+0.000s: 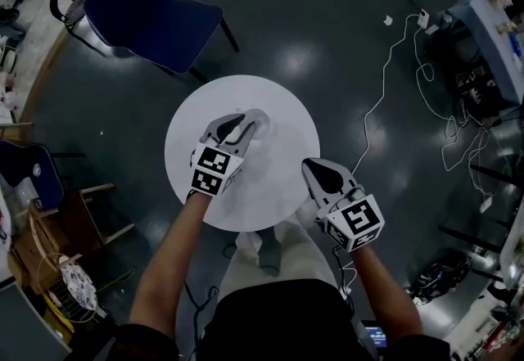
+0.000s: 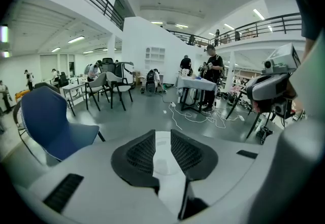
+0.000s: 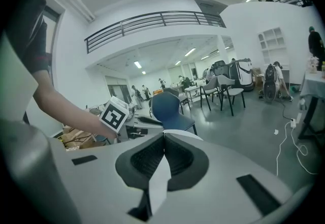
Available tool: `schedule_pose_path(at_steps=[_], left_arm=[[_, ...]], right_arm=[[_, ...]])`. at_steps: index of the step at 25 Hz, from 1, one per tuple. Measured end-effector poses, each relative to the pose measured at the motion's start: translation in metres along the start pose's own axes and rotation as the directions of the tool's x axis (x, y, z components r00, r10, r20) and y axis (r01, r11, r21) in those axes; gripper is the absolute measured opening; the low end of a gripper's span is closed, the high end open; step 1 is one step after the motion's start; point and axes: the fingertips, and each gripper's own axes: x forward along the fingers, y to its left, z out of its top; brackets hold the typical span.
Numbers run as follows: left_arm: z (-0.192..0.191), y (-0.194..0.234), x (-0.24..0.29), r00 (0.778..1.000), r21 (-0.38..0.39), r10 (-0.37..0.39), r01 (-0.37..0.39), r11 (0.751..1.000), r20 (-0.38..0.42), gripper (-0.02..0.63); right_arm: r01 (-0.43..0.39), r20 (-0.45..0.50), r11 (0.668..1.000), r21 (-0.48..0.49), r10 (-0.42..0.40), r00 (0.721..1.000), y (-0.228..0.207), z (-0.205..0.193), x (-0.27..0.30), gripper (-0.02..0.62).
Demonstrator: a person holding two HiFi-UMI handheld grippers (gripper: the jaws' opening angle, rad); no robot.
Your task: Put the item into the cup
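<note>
White on white hides much: a pale rounded shape, probably the cup point(image 1: 262, 117), sits just beyond the tips of our left gripper point(image 1: 239, 124), above the round table point(image 1: 282, 106). Its jaws stand partly apart, with only tabletop showing between them. We cannot find the item or judge its long axis. Our right gripper point(image 1: 318, 171), closed on nothing, hangs further right at the table's edge, so we judge the left nearer.

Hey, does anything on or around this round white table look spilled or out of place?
Nothing looks spilled or broken on the table. Only a loose white cable sprawls in loops across the floor to its right.
</note>
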Motion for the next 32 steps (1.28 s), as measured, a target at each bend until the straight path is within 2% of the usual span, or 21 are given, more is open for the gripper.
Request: schedule_pose_path(at_steps=[2, 10, 19, 32], left_arm=[[0.006, 0.0, -0.012, 1.0, -0.009, 0.013, -0.012, 1.0, 0.025, 0.089], [0.026, -0.007, -0.061, 0.995, 0.005, 0.032, -0.032, 0.999, 0.09, 0.069], [0.048, -0.024, -0.127, 0.989, 0.027, -0.004, 0.0, 1.0, 0.15, 0.031], [0.063, -0.031, -0.219, 0.967, 0.027, -0.028, 0.022, 0.999, 0.251, 0.017]], right_arm=[[0.006, 0.012, 1.0, -0.005, -0.006, 1.0, 0.004, 0.008, -0.001, 0.017], [-0.002, 0.02, 0.999, -0.051, 0.003, 1.0, 0.033, 0.021, -0.005, 0.016], [-0.028, 0.061, 0.993, -0.111, 0.035, 0.998, 0.085, 0.052, -0.001, 0.015], [0.011, 0.123, 0.986, -0.168, 0.01, 0.992, 0.145, 0.096, -0.005, 0.015]])
